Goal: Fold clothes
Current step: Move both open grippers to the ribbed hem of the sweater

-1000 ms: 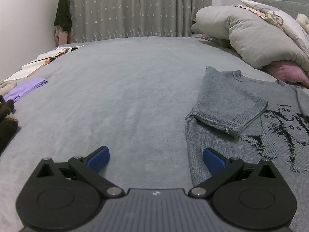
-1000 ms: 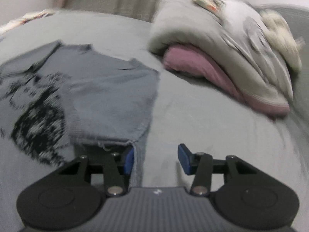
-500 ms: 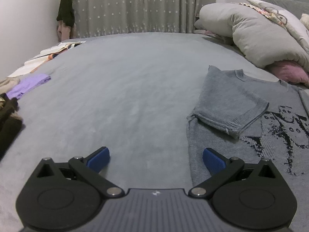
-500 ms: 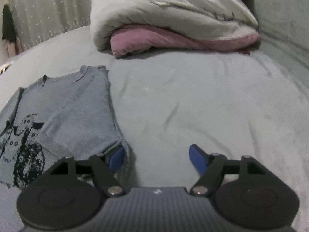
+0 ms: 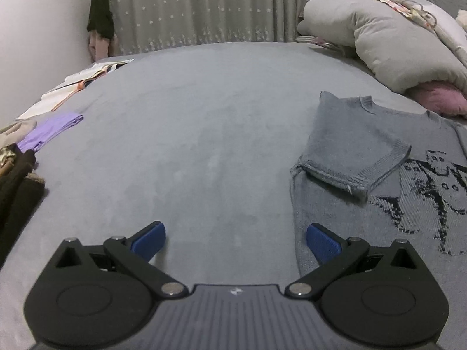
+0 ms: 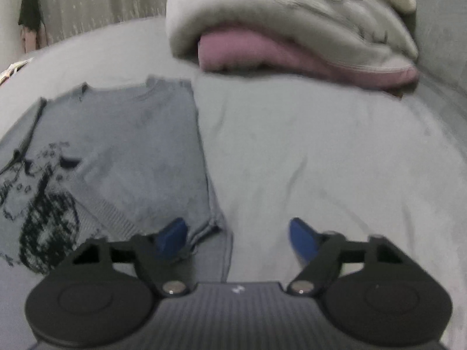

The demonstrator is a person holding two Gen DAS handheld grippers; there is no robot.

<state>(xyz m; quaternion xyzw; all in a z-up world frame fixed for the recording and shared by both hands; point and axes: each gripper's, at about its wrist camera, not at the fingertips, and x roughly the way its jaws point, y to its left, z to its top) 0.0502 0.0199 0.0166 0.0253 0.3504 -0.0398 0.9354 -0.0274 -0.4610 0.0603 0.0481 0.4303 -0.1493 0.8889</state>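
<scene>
A grey knitted sweater (image 5: 359, 143) with a black pattern lies flat on the grey bed, both short sleeves folded in over its body. My left gripper (image 5: 235, 237) is open just above the bedcover beside the sweater's left side; its right fingertip hangs over that edge, with nothing between the fingers. In the blurred right wrist view, the sweater (image 6: 131, 145) fills the left half. My right gripper (image 6: 238, 233) stands over its right side edge with its jaws closing. The hem edge lies beneath the gap, and neither pad presses on it.
A bundled light-grey duvet (image 5: 394, 46) over a pink blanket (image 6: 262, 49) lies at the head of the bed. A purple garment (image 5: 49, 131), dark clothes (image 5: 14, 180) and open papers (image 5: 78, 81) lie along the left edge. A curtain (image 5: 219, 5) hangs behind.
The right gripper's jaws stand wider than a second ago, and its view has rolled and shifted along the sweater's right edge. The left gripper has hardly moved.
</scene>
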